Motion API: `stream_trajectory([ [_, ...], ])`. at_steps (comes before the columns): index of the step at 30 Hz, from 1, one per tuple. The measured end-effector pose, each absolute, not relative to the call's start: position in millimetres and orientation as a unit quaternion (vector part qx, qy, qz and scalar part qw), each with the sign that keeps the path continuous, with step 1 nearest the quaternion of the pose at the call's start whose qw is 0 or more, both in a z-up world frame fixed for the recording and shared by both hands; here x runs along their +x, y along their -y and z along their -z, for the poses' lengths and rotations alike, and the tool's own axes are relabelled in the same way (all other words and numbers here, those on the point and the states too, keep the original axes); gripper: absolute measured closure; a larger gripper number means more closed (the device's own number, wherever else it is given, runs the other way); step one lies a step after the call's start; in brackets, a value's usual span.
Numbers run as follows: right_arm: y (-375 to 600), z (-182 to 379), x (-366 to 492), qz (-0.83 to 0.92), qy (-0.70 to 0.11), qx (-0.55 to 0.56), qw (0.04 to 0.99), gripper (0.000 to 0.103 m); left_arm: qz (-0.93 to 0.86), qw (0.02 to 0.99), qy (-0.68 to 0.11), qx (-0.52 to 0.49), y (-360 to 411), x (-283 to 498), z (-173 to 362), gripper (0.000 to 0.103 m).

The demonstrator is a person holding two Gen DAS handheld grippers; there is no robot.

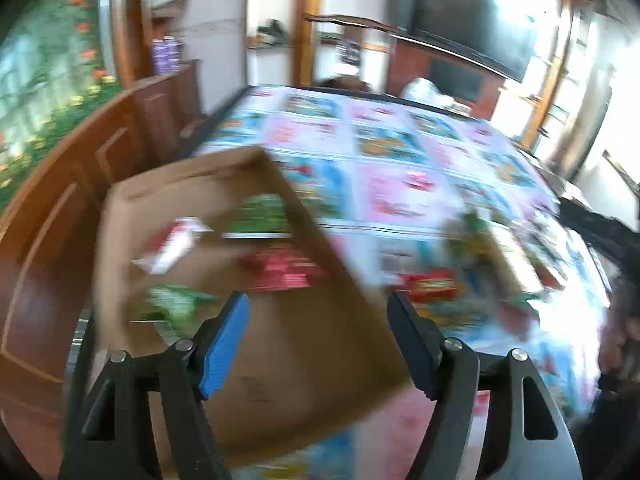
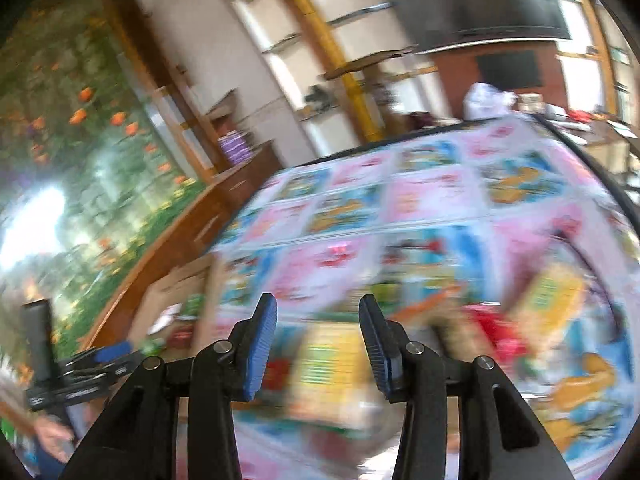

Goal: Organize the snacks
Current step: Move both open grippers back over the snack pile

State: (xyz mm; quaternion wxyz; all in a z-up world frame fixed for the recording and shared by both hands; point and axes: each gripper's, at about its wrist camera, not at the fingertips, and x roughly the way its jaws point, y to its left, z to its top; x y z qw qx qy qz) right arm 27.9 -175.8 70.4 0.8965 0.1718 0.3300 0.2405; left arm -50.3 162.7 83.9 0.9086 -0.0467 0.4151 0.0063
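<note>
An open cardboard box [image 1: 280, 360] sits at the left end of a table under a bright cartoon-print cloth [image 1: 400, 184]. Inside it lie blurred snack packets: a green one [image 1: 264, 212], a red one [image 1: 280, 268], a white and red one [image 1: 176, 244]. My left gripper [image 1: 316, 300] hangs open over the box with nothing between its fingers. In the right wrist view, my right gripper [image 2: 317, 300] is open and empty above loose snacks on the cloth: a yellow packet [image 2: 332, 360], a red one [image 2: 492, 328], another yellow one [image 2: 548, 296]. The box [image 2: 180, 284] and the left gripper [image 2: 132, 354] show at the left.
A wooden cabinet [image 1: 60, 240] stands close along the table's left side. Behind the table are shelves, a dark television [image 1: 472, 20] and a white bag [image 1: 420, 90] at the far edge. More packets, one of them red [image 1: 432, 286], lie right of the box. Both views are motion-blurred.
</note>
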Motion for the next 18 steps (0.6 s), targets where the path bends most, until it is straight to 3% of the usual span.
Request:
stream_trajectory([
  [5,238,-50,40,-0.181,-0.341,0.233,0.893,0.057,0.082,0.882,-0.458,-0.07,-96,-21,-79,0.029],
  [9,263,-39,44,-0.182,-0.357,0.294,0.868,0.057,0.107,0.864,-0.485,-0.085,-55,6,-74,0.019],
  [18,272,-38,36,-0.187,-0.352,0.298,0.867,0.057,0.075,0.85,-0.52,-0.043,13,49,-45,0.019],
])
